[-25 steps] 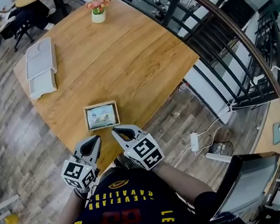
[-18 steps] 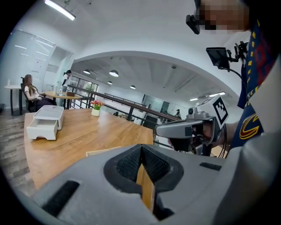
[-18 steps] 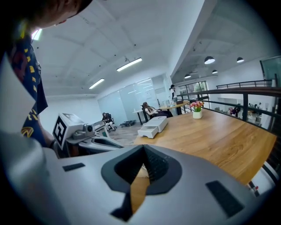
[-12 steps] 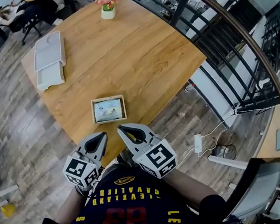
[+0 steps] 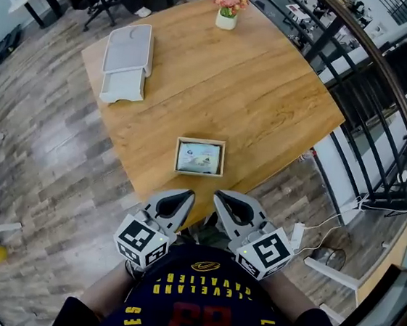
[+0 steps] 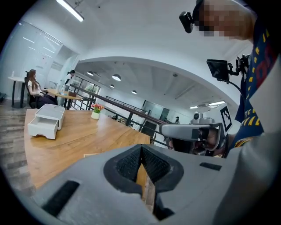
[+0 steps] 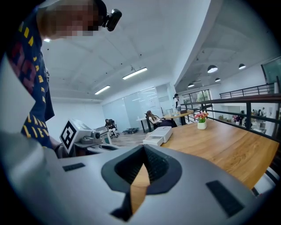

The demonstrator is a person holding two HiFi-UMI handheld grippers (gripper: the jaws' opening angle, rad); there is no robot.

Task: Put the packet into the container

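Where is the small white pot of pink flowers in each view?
Head view: the small white pot of pink flowers is top centre on the wooden table.
Left gripper view: the pot is left of centre.
Right gripper view: the pot is right of centre.
Shared landmark: the white plastic drawer box, left of the pot everywhere.
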